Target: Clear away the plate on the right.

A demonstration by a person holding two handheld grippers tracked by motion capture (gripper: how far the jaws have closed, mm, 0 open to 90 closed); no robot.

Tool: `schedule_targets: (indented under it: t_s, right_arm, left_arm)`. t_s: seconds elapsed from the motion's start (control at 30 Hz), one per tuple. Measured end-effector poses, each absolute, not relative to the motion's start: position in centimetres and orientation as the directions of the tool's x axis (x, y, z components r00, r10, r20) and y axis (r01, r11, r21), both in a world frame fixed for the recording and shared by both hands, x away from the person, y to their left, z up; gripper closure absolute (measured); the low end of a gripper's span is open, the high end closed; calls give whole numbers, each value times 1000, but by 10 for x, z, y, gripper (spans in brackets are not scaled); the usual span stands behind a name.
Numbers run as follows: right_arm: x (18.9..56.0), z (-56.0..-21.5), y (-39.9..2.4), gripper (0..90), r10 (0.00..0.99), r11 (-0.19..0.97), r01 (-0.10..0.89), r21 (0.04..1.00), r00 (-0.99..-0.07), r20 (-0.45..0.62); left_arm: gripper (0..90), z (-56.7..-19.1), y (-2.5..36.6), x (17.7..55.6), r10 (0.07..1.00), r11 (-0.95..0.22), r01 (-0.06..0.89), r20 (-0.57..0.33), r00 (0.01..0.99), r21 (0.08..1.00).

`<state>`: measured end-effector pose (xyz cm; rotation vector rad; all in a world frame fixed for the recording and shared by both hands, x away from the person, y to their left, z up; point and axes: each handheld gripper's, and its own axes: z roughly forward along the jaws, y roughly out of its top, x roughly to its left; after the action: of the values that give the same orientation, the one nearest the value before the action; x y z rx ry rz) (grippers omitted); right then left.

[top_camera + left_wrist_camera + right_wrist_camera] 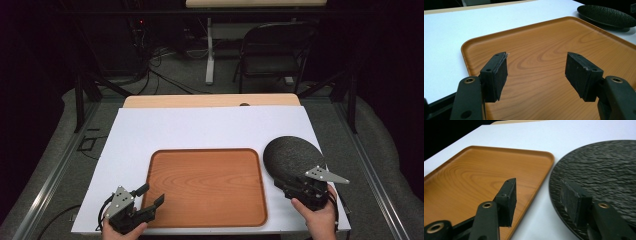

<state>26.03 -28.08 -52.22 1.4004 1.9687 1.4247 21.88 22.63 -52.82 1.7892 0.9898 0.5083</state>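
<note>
A wooden tray (207,187) lies in the middle of the white table top, bare inside. To its right rests a round black textured plate (292,156). My left gripper (151,195) hovers over the tray's near left corner, open, with nothing between its jaws; in the left gripper view its fingers (496,75) frame the tray (544,57) and the plate (606,16) sits far right. My right gripper (286,186) is open at the plate's near edge. In the right gripper view one jaw hangs over the tray's rim (531,192), the other over the plate (604,170).
The white board (210,127) covers a wooden table whose far edge (210,100) shows behind. A folding chair (272,50) and a table leg (210,50) stand on the floor beyond. Metal rails run along both sides of the table.
</note>
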Motion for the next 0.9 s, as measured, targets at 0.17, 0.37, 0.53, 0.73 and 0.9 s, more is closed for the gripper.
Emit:
schedule_targets:
  t_s: [0.17,0.37,0.53,0.73,0.9]
  right_arm:
    - [263,-521,-293,451,864,-21,525,851,-419,280]
    - [265,-521,-308,434,881,-51,535,843,-374,291]
    - [266,-519,-319,426,890,-74,538,840,-344,299]
    - [268,-520,-332,422,893,-106,548,830,-314,321]
    - [267,-520,-342,420,902,-123,551,826,-285,325]
  left_arm:
    - [344,-528,226,219,809,-185,401,-93,581,897]
    - [344,-528,227,219,811,-182,402,-94,578,897]
    - [344,-529,227,220,812,-177,407,-100,574,896]
    - [343,-529,228,220,813,-176,415,-106,572,893]
    - [343,-529,228,220,813,-177,417,-106,573,892]
